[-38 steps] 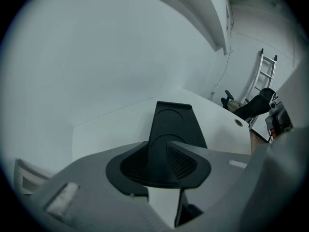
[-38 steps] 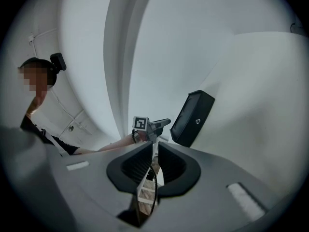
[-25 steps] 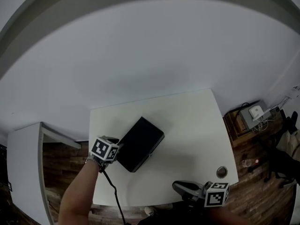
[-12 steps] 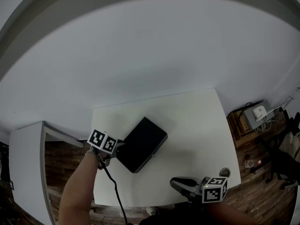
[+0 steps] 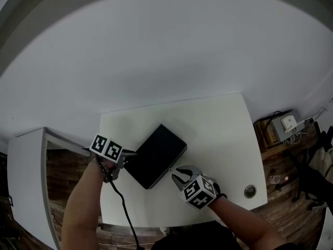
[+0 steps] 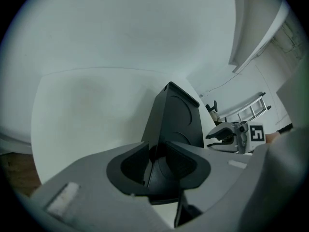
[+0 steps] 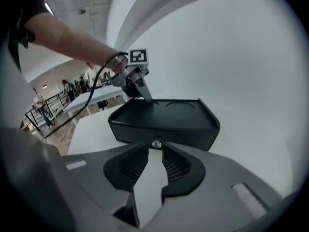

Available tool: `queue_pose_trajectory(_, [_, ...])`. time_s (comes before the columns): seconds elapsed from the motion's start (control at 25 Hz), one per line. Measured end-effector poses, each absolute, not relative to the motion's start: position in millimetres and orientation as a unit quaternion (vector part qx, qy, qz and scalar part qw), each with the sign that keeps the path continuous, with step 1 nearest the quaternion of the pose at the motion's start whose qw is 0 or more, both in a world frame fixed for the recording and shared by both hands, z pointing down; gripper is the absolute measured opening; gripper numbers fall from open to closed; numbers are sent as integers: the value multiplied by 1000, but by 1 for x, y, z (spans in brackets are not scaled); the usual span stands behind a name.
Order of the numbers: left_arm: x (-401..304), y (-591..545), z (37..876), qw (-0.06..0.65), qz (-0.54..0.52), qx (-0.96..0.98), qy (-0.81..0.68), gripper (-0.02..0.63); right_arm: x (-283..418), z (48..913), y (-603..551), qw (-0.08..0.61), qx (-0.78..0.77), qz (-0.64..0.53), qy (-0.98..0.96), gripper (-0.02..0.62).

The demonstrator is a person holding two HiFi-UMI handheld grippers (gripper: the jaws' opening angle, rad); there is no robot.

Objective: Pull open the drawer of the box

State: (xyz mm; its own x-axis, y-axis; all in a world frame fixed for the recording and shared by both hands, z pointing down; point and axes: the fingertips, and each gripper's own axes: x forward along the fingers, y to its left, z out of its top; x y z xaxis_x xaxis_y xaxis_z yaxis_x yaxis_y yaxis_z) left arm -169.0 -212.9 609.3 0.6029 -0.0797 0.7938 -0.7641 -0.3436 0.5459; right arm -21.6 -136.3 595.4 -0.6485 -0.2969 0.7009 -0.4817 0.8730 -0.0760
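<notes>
the black box point(image 5: 156, 156) is set slantwise on the white table point(image 5: 218, 129). its left end is clamped by the left gripper point(image 6: 157, 161), whose jaws have just been eased wider. the right gripper point(image 7: 153, 163) is held part open and empty, with the drawer knob point(image 7: 155, 143) just beyond its tips.

2 grey grippers: left gripper point(image 5: 130, 153), right gripper point(image 5: 179, 175). Each has black ribbed pads point(image 7: 131, 166) and a white cube point(image 5: 106, 148) with black square markers. Black cable point(image 5: 123, 208) off the left 1. Dark sleeve point(image 7: 23, 14).
</notes>
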Motion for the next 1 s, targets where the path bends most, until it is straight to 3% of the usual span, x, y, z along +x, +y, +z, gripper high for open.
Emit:
queue_pose_trajectory(0.16, [-168,-213,610,520,321,743,-273,120,-36,622,-142,396,219,107,-885,97])
queue_pose_trajectory(1.0, [-170,-212,610,571,261,730,-271,124,-48,637,-147,417,238,108,-870,69])
